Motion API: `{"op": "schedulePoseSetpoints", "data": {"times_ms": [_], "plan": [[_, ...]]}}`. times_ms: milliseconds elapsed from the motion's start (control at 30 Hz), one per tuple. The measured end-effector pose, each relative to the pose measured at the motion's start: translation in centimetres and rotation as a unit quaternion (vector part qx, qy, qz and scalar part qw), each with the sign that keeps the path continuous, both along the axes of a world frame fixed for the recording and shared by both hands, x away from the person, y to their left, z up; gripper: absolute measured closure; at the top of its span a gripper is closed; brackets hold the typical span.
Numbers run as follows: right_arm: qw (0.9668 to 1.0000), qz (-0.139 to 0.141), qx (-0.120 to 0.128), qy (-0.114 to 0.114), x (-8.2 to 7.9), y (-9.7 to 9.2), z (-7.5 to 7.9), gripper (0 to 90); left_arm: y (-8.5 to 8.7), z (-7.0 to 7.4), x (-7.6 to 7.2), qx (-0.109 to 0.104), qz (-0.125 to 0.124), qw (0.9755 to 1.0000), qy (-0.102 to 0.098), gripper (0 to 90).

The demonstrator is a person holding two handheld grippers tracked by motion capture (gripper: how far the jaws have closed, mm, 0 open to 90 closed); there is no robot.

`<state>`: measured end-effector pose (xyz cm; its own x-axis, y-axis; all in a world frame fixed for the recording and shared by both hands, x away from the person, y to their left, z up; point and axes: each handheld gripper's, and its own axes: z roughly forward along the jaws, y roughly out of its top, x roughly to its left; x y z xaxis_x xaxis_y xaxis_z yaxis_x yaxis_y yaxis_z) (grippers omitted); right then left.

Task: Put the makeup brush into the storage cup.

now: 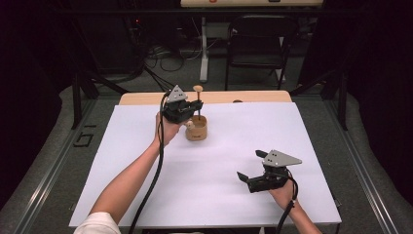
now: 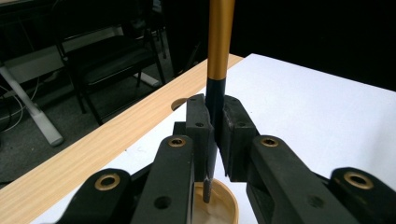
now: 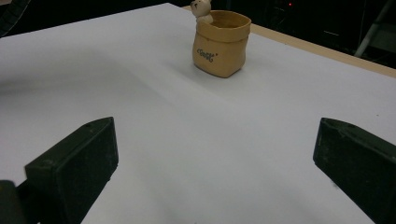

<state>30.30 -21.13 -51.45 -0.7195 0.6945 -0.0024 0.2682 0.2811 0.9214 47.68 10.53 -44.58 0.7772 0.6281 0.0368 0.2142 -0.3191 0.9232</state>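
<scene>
Pot on sheet, far centre
Stick stands in pot; left gripper just left of it, right gripper near-right on the sheet.

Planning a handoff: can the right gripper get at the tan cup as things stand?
Probably yes. The right gripper has its jaws open toward the cup, with bare white sheet between. The left gripper holds a stick above it.

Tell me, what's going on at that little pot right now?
Left gripper shut on pen, tip over tan pot. Right gripper open, idle. Nothing in the way.

Black chair (behind white table)
</scene>
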Motion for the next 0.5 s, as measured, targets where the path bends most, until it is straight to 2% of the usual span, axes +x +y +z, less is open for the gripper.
{"op": "schedulePoseSetpoints", "data": {"times_ms": [167,267,367,500], "plan": [[1.0,-0.001,0.001,-0.004,-0.1,-0.1,0.1,0.0,-0.1,-0.2,-0.1,0.004,0.001,1.0,0.0,83.4],[1.0,0.0,0.001,0.002,0.0,-0.1,0.1,0.0,-0.2,-0.5,0.0,0.01,0.001,0.9999,-0.001,83.4],[1.0,0.0,-0.001,0.001,0.0,-0.1,0.0,0.0,-0.1,-0.7,0.1,0.004,0.003,1.0,0.002,83.4],[1.0,-0.001,0.001,0.001,0.1,-0.1,-0.1,0.0,-0.1,-1.1,0.3,0.012,0.003,0.9999,0.007,83.4]]}}
